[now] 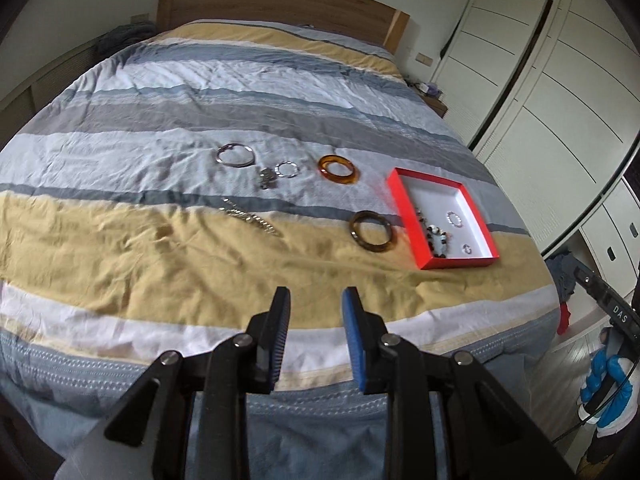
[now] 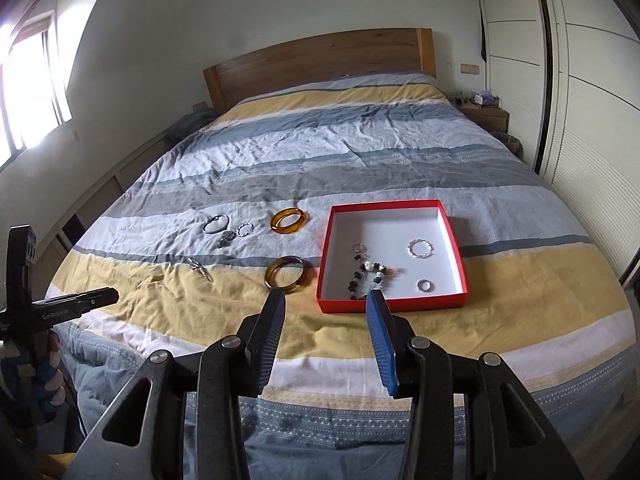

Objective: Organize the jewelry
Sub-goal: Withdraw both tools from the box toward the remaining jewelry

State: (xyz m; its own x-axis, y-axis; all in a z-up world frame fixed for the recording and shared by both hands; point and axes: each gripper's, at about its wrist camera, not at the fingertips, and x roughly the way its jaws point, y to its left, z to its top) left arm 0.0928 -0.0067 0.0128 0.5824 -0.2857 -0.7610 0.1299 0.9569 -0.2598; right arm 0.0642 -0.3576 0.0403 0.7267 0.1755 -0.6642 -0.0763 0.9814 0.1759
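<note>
A red box (image 1: 405, 204) (image 2: 324, 276) with a white inside lies on the striped bedspread. It holds a beaded bracelet (image 2: 366, 274), a twisted silver ring (image 2: 420, 248) and a small ring (image 2: 424, 285). Left of it lie a dark amber bangle (image 1: 371, 231) (image 2: 287, 274), an orange bangle (image 1: 338, 168) (image 2: 289, 220), a silver bangle (image 1: 235, 155) (image 2: 216, 223), a small beaded ring (image 1: 287, 169), a silver charm (image 1: 267, 179) and a chain (image 1: 250, 216) (image 2: 200, 267). My left gripper (image 1: 315, 299) is open and empty above the bed's near edge. My right gripper (image 2: 326, 303) is open and empty, just short of the box.
The bed (image 2: 360, 148) has a wooden headboard (image 2: 320, 60). White wardrobe doors (image 2: 580, 100) run along the right. A nightstand (image 2: 484, 114) stands by the headboard. A window (image 2: 28, 80) is at the left. The other hand-held gripper shows at the left edge (image 2: 60, 306).
</note>
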